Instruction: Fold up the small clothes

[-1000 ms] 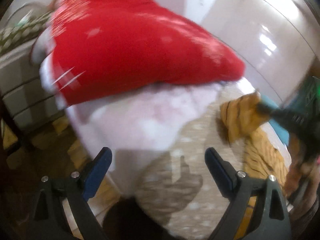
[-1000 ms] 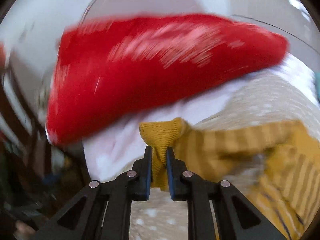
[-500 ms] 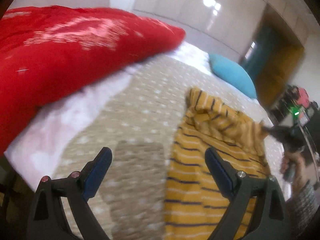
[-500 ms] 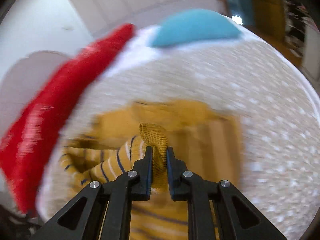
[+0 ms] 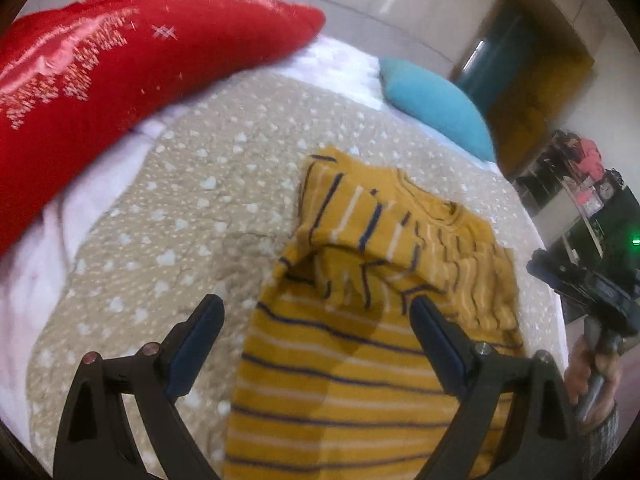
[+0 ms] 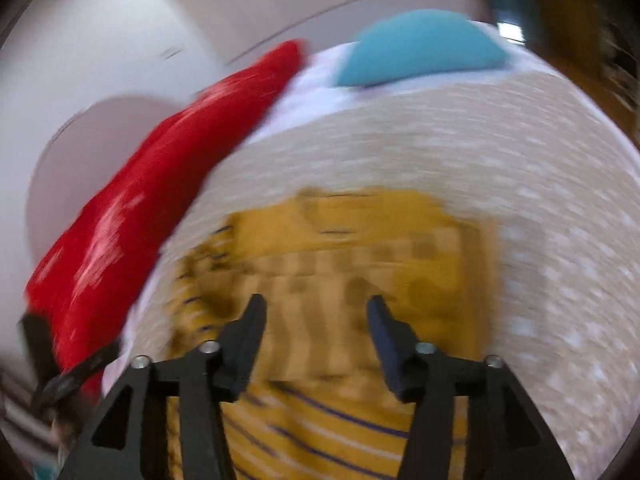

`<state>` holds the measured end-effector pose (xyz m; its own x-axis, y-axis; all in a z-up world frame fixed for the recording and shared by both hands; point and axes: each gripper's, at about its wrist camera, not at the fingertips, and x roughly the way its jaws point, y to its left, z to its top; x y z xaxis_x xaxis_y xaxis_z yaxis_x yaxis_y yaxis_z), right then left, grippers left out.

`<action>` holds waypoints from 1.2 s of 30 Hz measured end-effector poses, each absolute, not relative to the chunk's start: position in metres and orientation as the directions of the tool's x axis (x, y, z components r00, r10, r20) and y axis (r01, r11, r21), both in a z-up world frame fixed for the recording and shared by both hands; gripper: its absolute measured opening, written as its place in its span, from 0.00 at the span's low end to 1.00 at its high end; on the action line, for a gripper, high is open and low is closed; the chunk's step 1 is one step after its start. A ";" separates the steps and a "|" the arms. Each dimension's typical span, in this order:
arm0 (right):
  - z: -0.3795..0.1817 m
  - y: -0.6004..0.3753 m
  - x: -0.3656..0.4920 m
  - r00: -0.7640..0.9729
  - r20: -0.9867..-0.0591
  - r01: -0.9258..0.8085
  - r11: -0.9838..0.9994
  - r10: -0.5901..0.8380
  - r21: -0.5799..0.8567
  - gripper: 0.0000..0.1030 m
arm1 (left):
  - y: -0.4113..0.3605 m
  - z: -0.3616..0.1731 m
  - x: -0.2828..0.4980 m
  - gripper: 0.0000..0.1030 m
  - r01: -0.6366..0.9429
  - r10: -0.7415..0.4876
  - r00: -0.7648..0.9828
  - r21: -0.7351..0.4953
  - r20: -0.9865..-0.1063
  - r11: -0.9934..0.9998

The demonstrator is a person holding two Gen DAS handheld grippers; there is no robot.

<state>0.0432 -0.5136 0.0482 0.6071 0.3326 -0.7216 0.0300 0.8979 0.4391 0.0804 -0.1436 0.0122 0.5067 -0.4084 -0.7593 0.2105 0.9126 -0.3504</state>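
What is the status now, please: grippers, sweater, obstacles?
Left gripper open, empty. Right gripper opening, nothing between the jaws. Yellow striped sweater on the dotted bedspread, sleeves folded in. Red pillow and blue pillow lie apart from it.

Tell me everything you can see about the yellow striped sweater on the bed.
The sweater is a small mustard-yellow knit with thin navy and white stripes and a ribbed round neck. It lies on the beige dotted bedspread, body spread fairly flat, with both sleeves folded in across the chest. The folded part looks rumpled. Neither gripper touches it: the left gripper hangs open above it, and the right gripper is opening with nothing between its pads.
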 end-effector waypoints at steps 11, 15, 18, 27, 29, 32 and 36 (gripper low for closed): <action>0.007 -0.375 0.176 0.410 -0.747 -0.204 0.851 0.523 0.484 0.69 | -0.152 -0.019 0.148 0.90 0.209 -0.635 0.419 -0.611 -0.649 0.763; -0.018 -0.360 0.194 0.336 -0.761 -0.211 0.832 0.555 0.513 0.23 | -0.151 -0.043 0.171 0.36 0.138 -0.697 0.361 -0.704 -0.620 0.697; -0.025 -0.360 0.201 0.317 -0.795 -0.202 0.856 0.517 0.476 0.05 | -0.140 -0.046 0.172 0.18 0.111 -0.670 0.377 -0.687 -0.639 0.718; -0.004 -0.378 0.240 0.470 -0.781 -0.124 0.907 0.411 0.402 0.04 | -0.123 -0.037 0.169 0.08 0.082 -0.461 0.466 -0.482 -0.755 0.872; -0.016 -0.368 0.249 0.470 -0.811 -0.122 0.936 0.348 0.331 0.04 | -0.124 -0.045 0.169 0.06 0.069 -0.404 0.460 -0.422 -0.791 0.904; -0.039 -0.359 0.257 0.447 -0.859 -0.096 0.968 0.250 0.232 0.06 | -0.122 -0.065 0.168 0.06 0.037 -0.402 0.406 -0.424 -0.821 0.905; -0.029 -0.376 0.240 0.469 -0.846 -0.070 0.966 0.253 0.250 0.09 | -0.113 -0.051 0.153 0.21 0.057 -0.416 0.435 -0.437 -0.798 0.898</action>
